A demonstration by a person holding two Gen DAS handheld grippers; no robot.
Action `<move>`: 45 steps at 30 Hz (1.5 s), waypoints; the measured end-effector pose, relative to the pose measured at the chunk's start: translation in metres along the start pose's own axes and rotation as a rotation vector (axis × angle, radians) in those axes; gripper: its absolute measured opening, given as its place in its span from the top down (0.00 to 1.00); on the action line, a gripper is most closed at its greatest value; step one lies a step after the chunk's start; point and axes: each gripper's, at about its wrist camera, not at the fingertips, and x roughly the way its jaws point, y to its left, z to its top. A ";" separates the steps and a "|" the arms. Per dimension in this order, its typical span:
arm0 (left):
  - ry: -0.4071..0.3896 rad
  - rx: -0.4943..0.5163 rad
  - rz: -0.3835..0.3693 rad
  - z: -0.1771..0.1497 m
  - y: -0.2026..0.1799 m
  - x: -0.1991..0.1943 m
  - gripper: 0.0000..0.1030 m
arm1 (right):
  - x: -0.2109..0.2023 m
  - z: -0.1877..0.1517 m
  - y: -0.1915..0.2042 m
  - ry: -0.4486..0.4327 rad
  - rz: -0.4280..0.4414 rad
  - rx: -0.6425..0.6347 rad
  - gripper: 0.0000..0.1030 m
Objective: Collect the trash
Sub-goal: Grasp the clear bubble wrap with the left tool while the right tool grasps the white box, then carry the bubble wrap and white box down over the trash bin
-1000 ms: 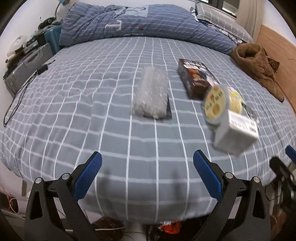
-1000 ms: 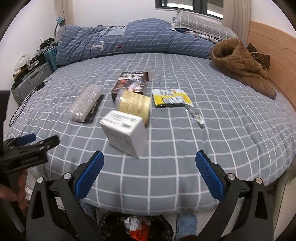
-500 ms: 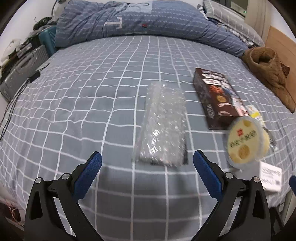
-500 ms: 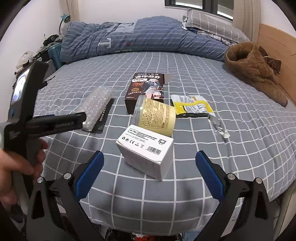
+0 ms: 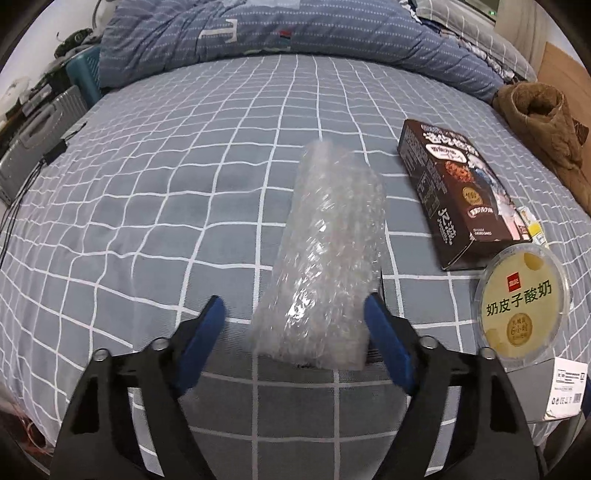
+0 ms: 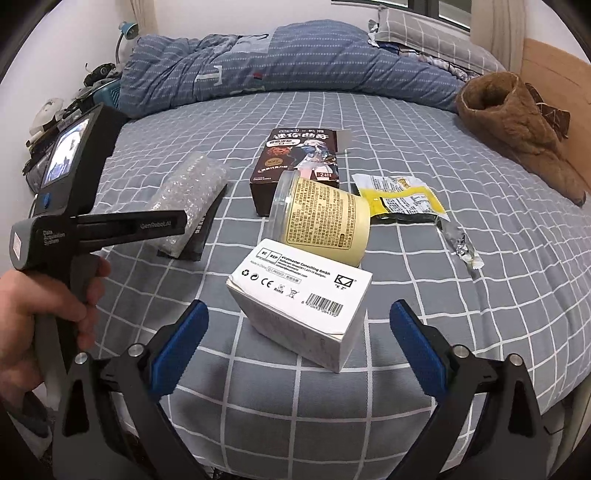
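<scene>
A roll of clear bubble wrap (image 5: 325,258) lies on the checked bedsheet (image 5: 166,206), on top of a flat black piece. My left gripper (image 5: 294,304) straddles its near end with the jaws closing. The right pad touches the wrap's edge and the left pad stands apart from it. In the right wrist view, a white carton (image 6: 295,295) sits between the wide jaws of my right gripper (image 6: 299,310), which are closing slightly without touching it. Behind the carton lie a yellow yogurt tub (image 6: 321,218), a dark snack box (image 6: 295,162), a yellow wrapper (image 6: 402,199) and a silver foil strip (image 6: 458,243).
A bunched blue duvet (image 5: 295,33) and a pillow fill the far side of the bed. A brown fleece garment (image 6: 517,129) lies at the right by the wooden headboard. A suitcase (image 5: 33,136) and clutter stand off the left edge. A hand (image 6: 37,314) holds the left gripper's handle.
The left gripper moved forward and down over the bubble wrap and its jaws narrowed around it. The right gripper came closer to the white carton, jaws slightly narrower.
</scene>
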 end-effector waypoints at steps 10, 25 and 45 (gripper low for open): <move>0.016 -0.006 -0.027 -0.003 -0.005 -0.004 0.74 | -0.001 0.000 -0.006 0.006 -0.002 -0.004 0.53; -0.020 -0.068 -0.016 -0.021 0.008 -0.039 0.77 | -0.006 0.006 0.014 -0.033 -0.040 0.070 0.16; -0.026 -0.074 -0.028 -0.036 0.014 -0.056 0.77 | 0.009 0.008 0.010 -0.024 -0.119 0.107 0.27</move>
